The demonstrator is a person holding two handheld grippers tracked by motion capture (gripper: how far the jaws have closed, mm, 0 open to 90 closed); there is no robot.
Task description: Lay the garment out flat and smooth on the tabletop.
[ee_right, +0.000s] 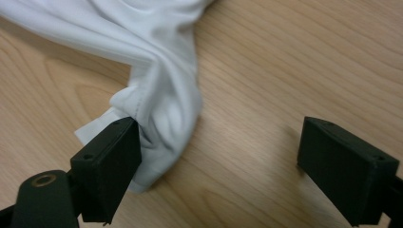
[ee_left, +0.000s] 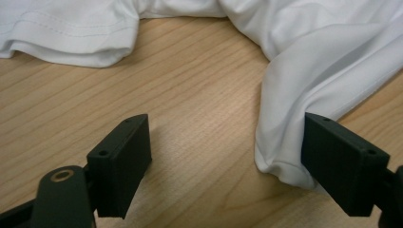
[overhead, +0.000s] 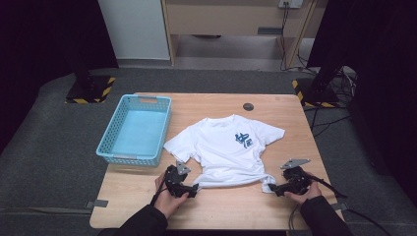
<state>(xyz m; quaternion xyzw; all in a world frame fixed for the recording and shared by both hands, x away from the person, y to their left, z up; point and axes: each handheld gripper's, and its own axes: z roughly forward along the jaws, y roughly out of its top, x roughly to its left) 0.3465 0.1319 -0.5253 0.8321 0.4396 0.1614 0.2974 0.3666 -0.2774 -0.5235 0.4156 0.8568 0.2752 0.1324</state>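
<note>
T-shirt spread on table, hem corners addressed by both grippers

The white T-shirt (overhead: 228, 147) is laid face up on the wooden table (overhead: 147, 206), collar away from the person, hem bunched at both near corners; the left gripper (overhead: 193, 189) is set at the left hem corner (ee_left: 280, 161), jaws spread, one pad touching cloth, nothing clamped; the right gripper (overhead: 273, 189) is likewise released at the right corner (ee_right: 161, 128); the blue basket (overhead: 109, 142) stands beside the left sleeve, presumably as the receptacle.
</note>
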